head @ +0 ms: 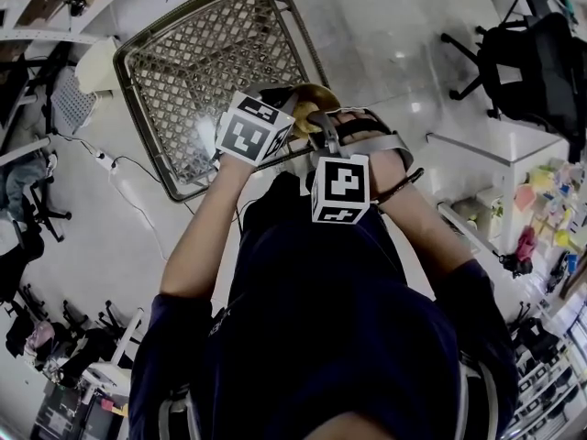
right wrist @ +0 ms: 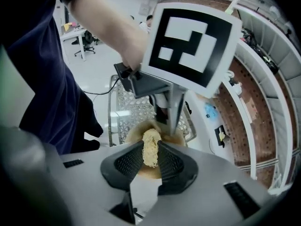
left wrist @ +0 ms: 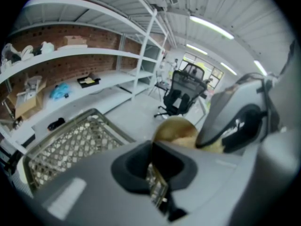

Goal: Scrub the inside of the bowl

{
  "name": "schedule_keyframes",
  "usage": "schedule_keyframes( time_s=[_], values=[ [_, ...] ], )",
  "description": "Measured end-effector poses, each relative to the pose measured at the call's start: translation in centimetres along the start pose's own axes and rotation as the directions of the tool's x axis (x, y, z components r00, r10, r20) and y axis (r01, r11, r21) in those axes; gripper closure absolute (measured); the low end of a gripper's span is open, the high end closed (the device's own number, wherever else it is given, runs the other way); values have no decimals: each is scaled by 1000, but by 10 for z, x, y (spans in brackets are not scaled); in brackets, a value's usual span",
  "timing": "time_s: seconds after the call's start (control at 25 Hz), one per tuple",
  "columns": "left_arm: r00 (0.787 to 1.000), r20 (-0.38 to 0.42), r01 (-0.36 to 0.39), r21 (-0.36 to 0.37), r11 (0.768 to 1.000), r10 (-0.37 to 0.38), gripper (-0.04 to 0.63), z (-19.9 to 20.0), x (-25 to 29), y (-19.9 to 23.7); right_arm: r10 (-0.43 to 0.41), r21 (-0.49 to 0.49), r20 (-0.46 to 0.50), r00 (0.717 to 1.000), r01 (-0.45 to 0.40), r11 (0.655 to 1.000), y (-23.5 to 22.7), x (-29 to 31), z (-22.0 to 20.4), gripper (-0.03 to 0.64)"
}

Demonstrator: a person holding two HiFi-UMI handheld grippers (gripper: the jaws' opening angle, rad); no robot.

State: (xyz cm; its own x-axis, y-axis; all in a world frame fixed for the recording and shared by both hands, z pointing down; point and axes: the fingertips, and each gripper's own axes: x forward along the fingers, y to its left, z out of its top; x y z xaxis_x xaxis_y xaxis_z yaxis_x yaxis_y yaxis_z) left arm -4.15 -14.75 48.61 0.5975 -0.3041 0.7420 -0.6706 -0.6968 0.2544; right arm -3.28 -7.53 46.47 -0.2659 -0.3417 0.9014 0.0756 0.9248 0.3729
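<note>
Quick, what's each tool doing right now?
Left tool: closed on the rim of the tan round bowl.
Right tool: closed on the pale yellow stringy scrub pad.

right claw had a matt grey plastic shell and black dimpled pads | between pads: pale-yellow scouring wad looked stringy, rough | just beyond: round golden-brown bowl looked smooth, faintly glossy | behind bowl: grey-beige lattice basket looked matt, openwork | above claw: black-and-white marker cube had flat matt faces
</note>
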Motion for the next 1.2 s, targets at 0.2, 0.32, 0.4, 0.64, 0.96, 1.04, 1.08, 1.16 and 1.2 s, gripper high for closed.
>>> schedule_keyframes(
  time_s=[0.2,0.32,0.4,0.64,0.96,1.04,1.08,1.16,1.2],
  values=[
    [1000,-2,-8,0,1000,8,589,-1,0,5,-24,38,-61,998,26,999,-15,-7,-24,538],
    [1000,6,-10,-9,1000,10,589,-1,-3,8,56,36,-40,998,-54,998,9,-10,-15,538],
    [1000,7,-4,-10,1000,4,589,0,-5,8,79,23,-8,997,-79,997,20,-7,-2,538],
    [1000,5,-7,7,1000,7,589,0,-4,3,-40,33,-21,999,41,999,-16,-2,-9,538],
    [1000,11,-17,-6,1000,17,589,-5,-10,9,74,16,5,997,-74,997,23,-9,3,538],
    [1000,9,-7,2,1000,7,589,-4,-9,4,47,9,16,999,-47,999,17,-7,9,538],
    [1000,6,-2,9,1000,2,589,-5,-9,1,21,9,13,1000,-21,1000,9,-6,9,538],
    [1000,-6,-4,41,999,4,589,-7,-9,-3,-31,8,-9,999,31,999,-7,-7,2,538],
    [1000,-13,-9,62,998,10,589,-9,-8,-4,-48,9,-21,999,48,999,-14,-9,-3,538]
  ],
)
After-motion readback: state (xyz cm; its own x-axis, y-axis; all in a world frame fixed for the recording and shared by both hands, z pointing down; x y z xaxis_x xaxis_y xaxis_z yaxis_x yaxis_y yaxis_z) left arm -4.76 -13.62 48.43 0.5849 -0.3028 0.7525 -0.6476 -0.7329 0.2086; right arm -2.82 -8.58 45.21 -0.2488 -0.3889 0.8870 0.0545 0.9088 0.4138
